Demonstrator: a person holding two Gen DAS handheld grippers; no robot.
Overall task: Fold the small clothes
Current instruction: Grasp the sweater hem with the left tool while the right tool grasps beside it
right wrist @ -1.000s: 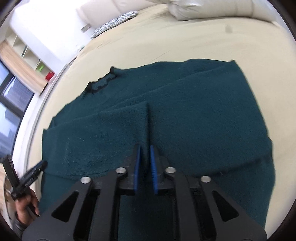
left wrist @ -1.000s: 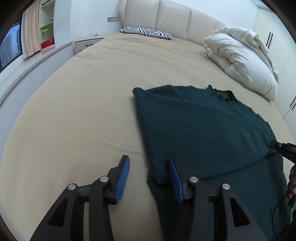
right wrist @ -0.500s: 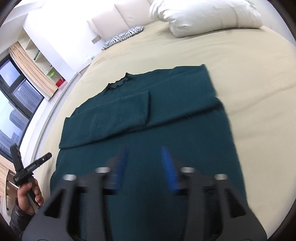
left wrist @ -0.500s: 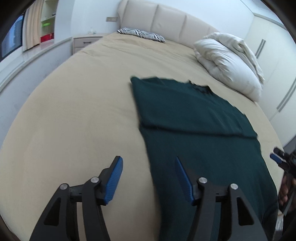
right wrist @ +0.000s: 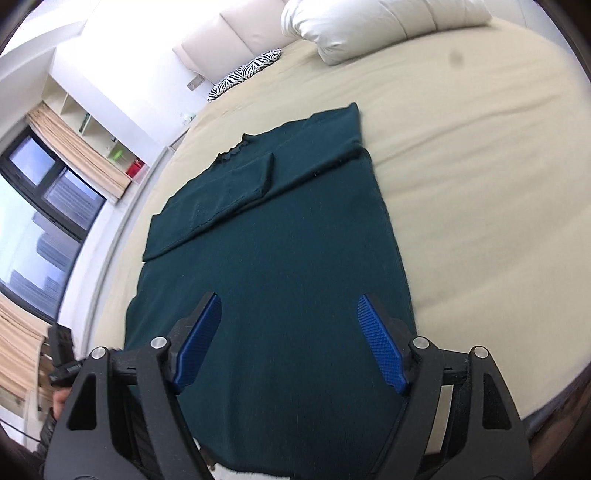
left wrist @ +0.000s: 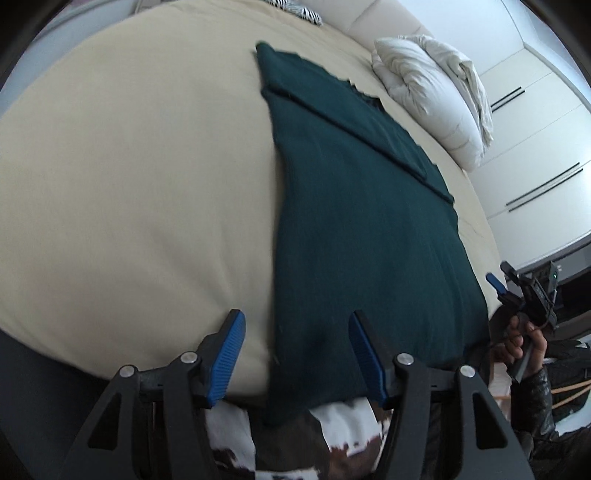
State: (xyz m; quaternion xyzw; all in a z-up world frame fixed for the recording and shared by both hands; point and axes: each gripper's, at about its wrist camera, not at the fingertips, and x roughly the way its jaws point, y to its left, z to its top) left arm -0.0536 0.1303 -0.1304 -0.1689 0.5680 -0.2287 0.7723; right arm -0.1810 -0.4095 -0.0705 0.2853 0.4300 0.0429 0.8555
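A dark green sweater [left wrist: 351, 203] [right wrist: 277, 258] lies flat on the beige bed [left wrist: 129, 184] with both sleeves folded across its chest. Its hem hangs over the near edge of the bed. My left gripper [left wrist: 295, 317] is open above the hem's left corner, one finger over the bedsheet and the other over the knit, with nothing between the pads. My right gripper [right wrist: 288, 300] is open above the lower right part of the sweater and holds nothing. In the left wrist view the right gripper [left wrist: 506, 280] shows at the sweater's right edge, held by a hand [left wrist: 524, 339].
A white duvet [left wrist: 432, 92] [right wrist: 369, 26] is bunched at the far right of the bed, and a zebra pillow [right wrist: 247, 74] lies by the headboard. A wardrobe [left wrist: 535, 147] stands to the right. A window with curtains [right wrist: 44, 184] is on the left. A cowhide rug [left wrist: 332, 443] lies below the bed's edge.
Both grippers have drawn back from the folded sleeves toward the near edge of the bed. The right gripper went from shut to wide open. The left opened a little wider.
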